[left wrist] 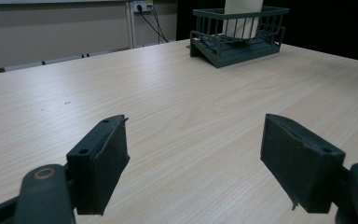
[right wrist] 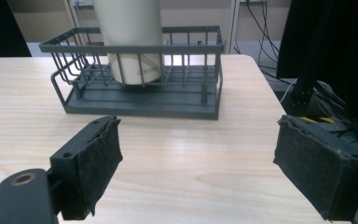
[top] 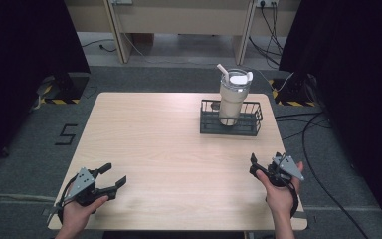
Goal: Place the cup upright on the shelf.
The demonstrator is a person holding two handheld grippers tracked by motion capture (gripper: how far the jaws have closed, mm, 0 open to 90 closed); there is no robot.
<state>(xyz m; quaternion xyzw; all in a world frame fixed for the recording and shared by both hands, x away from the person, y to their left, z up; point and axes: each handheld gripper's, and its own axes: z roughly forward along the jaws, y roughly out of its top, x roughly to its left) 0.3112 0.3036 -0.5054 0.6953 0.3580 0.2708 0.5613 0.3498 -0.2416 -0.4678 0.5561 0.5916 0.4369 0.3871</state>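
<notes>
Standing upright in the basket (top: 231, 124) at the table's (top: 169, 149) far right: tumbler (top: 233, 98); lying nearer, straight ahead of it: right gripper (top: 256, 166), spread, empty; idling well apart, left gripper (top: 113, 176), likewise spread.

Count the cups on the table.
1. A cream cup with a lid and straw stands upright inside the dark wire basket at the table's far right; nothing seems hidden.
</notes>
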